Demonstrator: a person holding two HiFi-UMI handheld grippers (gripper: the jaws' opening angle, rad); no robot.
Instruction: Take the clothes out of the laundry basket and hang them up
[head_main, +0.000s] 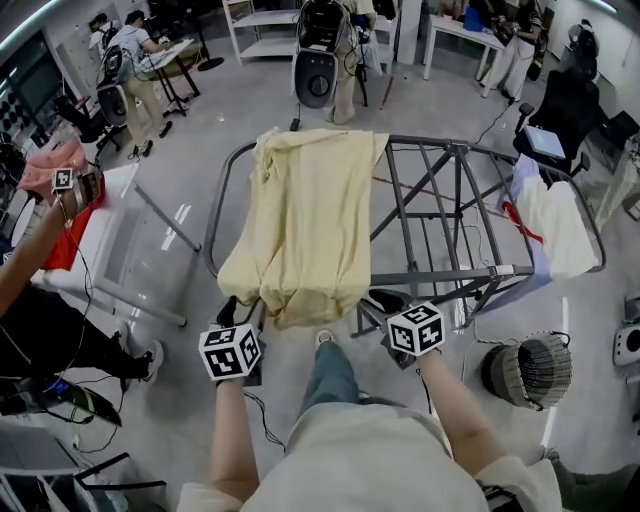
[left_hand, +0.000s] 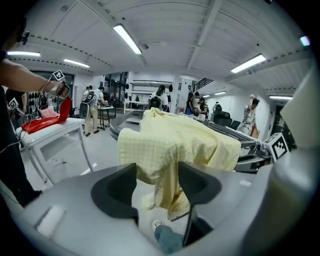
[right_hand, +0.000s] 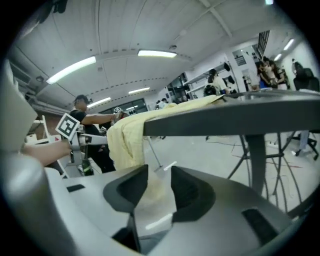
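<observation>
Hanging step: cloth (head_main: 305, 225) lying draped over the rack's (head_main: 470, 200) near edge.
Jaws of left gripper (left_hand: 157, 170) gaping wide, of right gripper (right_hand: 160, 172) standing half open, both holding nothing; advise pinching hem corners, tugging evenly.

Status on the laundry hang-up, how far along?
Done: yellow garment draped over the drying rack, white garment on its right end. In hand: nothing; left tongs and right tongs both open near the yellow hem. Left: can't tell whether the basket holds more.

Grey floor (head_main: 230, 110); white tables (head_main: 455, 28) at back; strip lights (left_hand: 126, 39) on white ceiling w/ beams.
</observation>
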